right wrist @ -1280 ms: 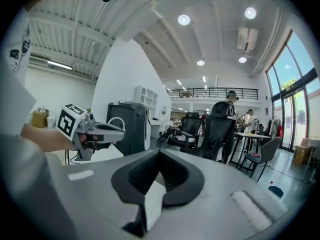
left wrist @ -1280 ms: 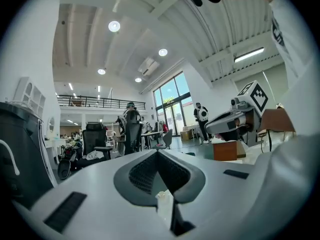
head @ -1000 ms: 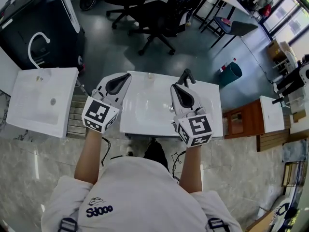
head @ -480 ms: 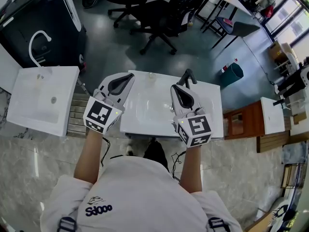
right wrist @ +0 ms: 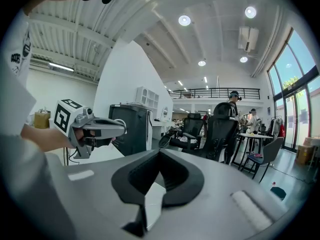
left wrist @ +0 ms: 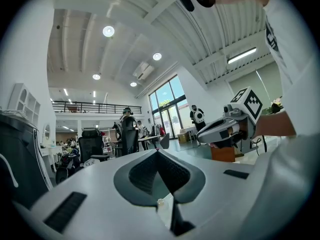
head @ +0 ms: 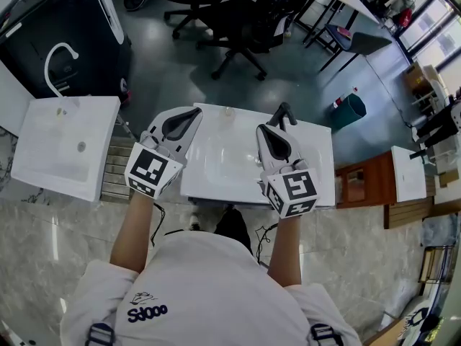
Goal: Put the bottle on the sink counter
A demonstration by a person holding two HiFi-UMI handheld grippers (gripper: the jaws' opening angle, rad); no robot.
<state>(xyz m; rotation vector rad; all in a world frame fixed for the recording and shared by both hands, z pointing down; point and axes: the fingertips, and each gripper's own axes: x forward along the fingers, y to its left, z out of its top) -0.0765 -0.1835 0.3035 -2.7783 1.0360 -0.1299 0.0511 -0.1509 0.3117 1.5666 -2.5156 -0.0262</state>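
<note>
A white sink counter (head: pixel 313 175) with a shallow basin lies below both grippers in the head view. A small pale thing (head: pixel 228 111), possibly the bottle, stands at the counter's far edge; it shows as a small capped shape (left wrist: pixel 160 202) low between the left gripper's jaws. My left gripper (head: pixel 193 112) hangs over the counter's left end, shut and empty. My right gripper (head: pixel 263 130) hovers over the basin's right side, also shut and empty. A black faucet (head: pixel 281 112) rises just beyond the right gripper. Each gripper appears in the other's view: right gripper (left wrist: pixel 220 131), left gripper (right wrist: pixel 100 129).
A second white sink (head: pixel 61 146) stands to the left, with a slatted gap between the two. Behind are a black cabinet (head: pixel 57 34), office chairs (head: pixel 230 20) and a teal bin (head: pixel 351 110). A wooden stand (head: pixel 364 182) sits right of the counter.
</note>
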